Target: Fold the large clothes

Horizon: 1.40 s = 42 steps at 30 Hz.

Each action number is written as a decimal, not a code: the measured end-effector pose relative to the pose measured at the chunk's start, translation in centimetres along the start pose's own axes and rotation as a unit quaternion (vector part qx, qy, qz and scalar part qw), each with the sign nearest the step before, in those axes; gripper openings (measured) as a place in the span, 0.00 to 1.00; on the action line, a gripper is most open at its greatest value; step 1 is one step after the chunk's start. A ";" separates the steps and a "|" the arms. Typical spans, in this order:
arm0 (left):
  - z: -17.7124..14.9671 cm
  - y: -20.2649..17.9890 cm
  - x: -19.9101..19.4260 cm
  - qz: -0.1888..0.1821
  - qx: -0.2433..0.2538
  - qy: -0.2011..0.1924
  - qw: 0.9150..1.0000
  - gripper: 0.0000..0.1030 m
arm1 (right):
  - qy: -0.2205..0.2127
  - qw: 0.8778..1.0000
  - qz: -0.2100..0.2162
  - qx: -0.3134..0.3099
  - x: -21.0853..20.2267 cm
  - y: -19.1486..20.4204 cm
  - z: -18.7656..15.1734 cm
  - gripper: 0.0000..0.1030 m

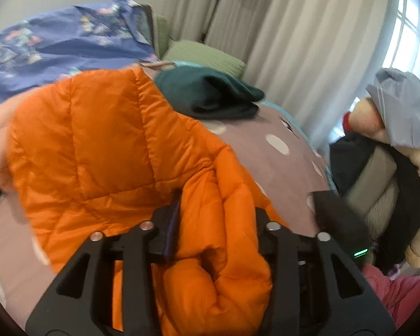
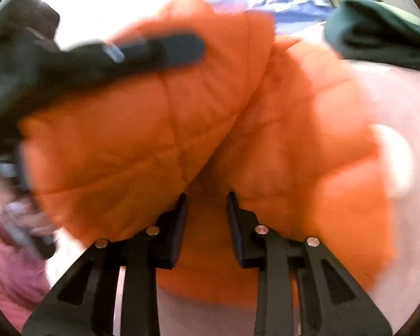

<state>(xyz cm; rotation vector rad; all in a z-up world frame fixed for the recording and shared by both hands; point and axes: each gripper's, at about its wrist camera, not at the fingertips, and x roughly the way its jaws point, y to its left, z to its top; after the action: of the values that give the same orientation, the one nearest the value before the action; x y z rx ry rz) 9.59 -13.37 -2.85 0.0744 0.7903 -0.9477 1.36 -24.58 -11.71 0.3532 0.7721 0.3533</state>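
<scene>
An orange quilted puffer jacket (image 1: 98, 145) lies bunched on the mauve polka-dot bed cover (image 1: 266, 151). My left gripper (image 1: 215, 212) has its jaws spread with a thick fold of the jacket bulging between them; I cannot tell whether they pinch it. In the right wrist view the same jacket (image 2: 159, 128) fills the middle, blurred. My right gripper (image 2: 207, 204) has its jaws apart, with orange fabric between and under them. The left gripper's dark body (image 2: 103, 56) crosses the upper left above the jacket.
A dark green folded garment (image 1: 210, 95) lies on the bed beyond the jacket and also shows in the right wrist view (image 2: 378, 33). A blue floral blanket (image 1: 56, 44), green pillows (image 1: 204, 56), curtains (image 1: 294, 42) and a cluttered chair (image 1: 383, 168) surround the bed.
</scene>
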 end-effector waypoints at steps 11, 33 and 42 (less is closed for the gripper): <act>0.2 2.2 5.9 -0.186 -0.109 0.022 0.976 0.75 | -0.083 0.996 0.004 0.043 -8.4 -2.8 -1.8 0.53; 2.4 0.2 6.9 -0.170 -0.074 0.034 0.982 0.55 | -0.073 0.973 -0.007 0.220 -7.7 -7.4 -4.7 0.12; 4.6 2.6 3.3 -0.020 -0.009 -0.030 0.999 0.41 | -0.067 0.975 -0.019 0.211 -6.9 -7.8 -5.1 0.11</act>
<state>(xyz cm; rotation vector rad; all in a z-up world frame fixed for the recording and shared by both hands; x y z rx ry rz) 15.30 -15.88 -2.30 0.0152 0.7472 -0.9755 -5.48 -33.56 -14.28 0.7540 0.7164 0.1244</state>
